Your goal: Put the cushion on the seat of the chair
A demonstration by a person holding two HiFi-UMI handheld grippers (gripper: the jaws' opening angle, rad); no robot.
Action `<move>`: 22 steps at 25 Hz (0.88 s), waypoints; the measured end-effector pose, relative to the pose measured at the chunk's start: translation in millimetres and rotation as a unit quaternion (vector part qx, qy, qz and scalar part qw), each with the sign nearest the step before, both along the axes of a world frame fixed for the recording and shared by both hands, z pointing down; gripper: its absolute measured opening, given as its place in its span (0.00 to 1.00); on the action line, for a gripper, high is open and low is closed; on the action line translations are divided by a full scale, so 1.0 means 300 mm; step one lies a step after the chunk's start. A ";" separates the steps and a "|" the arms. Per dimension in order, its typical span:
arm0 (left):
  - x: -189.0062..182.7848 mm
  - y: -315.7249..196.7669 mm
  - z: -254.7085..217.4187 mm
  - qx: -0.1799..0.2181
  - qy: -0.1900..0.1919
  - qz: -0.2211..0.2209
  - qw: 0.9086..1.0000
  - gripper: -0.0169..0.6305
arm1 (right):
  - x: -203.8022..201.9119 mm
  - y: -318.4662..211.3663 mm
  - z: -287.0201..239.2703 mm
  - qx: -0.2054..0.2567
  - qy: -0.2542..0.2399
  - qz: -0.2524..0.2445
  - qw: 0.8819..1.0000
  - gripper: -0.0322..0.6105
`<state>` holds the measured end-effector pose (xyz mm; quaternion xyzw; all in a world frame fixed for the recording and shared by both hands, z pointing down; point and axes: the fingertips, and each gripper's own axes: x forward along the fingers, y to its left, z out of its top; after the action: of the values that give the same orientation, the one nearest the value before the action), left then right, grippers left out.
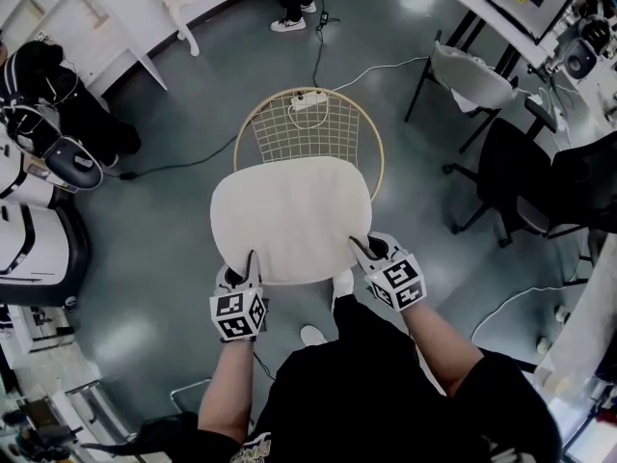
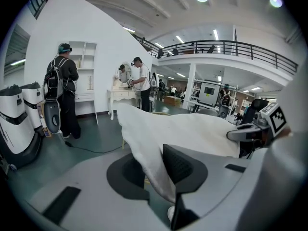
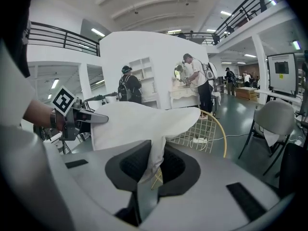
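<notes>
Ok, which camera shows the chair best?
The head view: the chair shows its gold hoop and wire grid from above, past the cushion. The right gripper view catches only part of the grid; in the left gripper view the cushion nearly hides it.

Cushion [image 1: 289, 215] matt cloth; chair [image 1: 284, 138] thin metal wire w/ sheen; floor [image 1: 174, 230] smooth, glossy.
</notes>
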<state>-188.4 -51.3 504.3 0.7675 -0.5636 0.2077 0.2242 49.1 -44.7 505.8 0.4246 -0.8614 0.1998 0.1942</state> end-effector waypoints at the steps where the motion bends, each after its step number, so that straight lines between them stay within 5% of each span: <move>1: 0.022 -0.034 0.011 -0.001 0.000 0.001 1.000 0.18 | 0.022 -0.032 0.012 0.000 0.000 0.001 1.000 0.14; 22: 0.167 -0.454 0.328 -0.045 0.004 0.043 0.998 0.19 | 0.178 -0.376 0.309 -0.023 0.017 0.047 0.998 0.14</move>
<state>-138.4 -187.4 602.7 0.7807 -0.5196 0.2394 0.2515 102.4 -157.5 598.5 0.4634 -0.8323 0.2214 0.2085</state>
